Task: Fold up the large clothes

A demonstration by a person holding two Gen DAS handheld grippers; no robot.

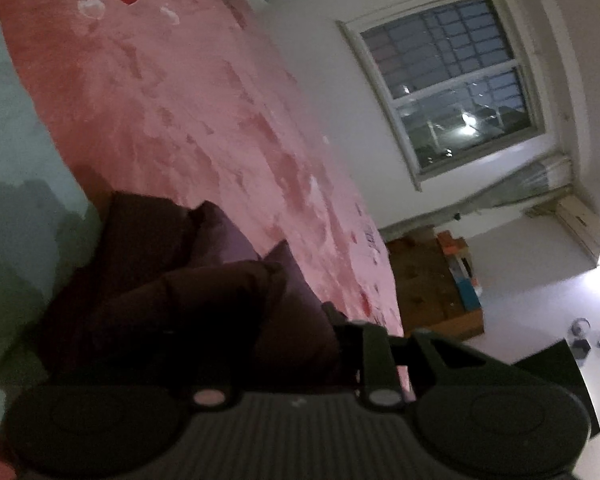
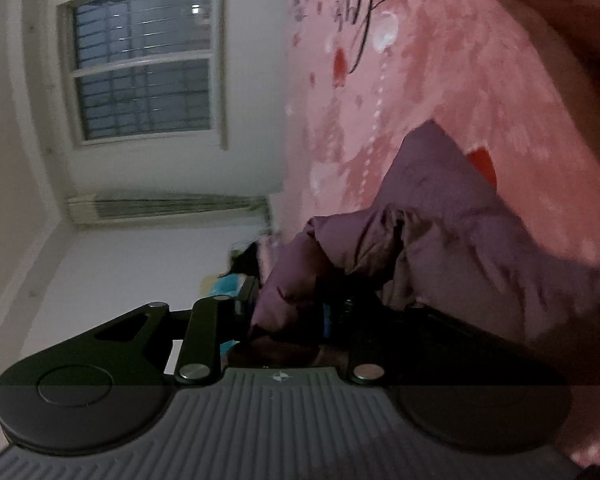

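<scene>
Purple garment (image 2: pixel 452 216), a large puffy piece of clothing, lies bunched on the bed's pink blanket (image 2: pixel 440 80), and I have both grippers at it. In my right wrist view, the right gripper (image 2: pixel 296 312) has its jaws buried in the fabric: a fold of the purple cloth sits between them and drapes over the far one, so I read them as closed on the garment, though the tips themselves are hidden. Beyond the jaws the rest of the cloth spreads up and away across the blanket, which carries printed hearts and dark script.

In my left wrist view the garment (image 1: pixel 188 296) looks much darker and fills the space just ahead of the left gripper (image 1: pixel 340 340). One of the left gripper's fingers (image 1: pixel 374 356) shows beside the cloth; the other is covered by it. Fabric seems pinched there, but I cannot tell how far those jaws are closed.

Off to the side of both grippers stands a barred window (image 1: pixel 452 80) in a white wall. Near the left jaws, past the bed's edge, sits a wooden cabinet (image 1: pixel 432 288).
</scene>
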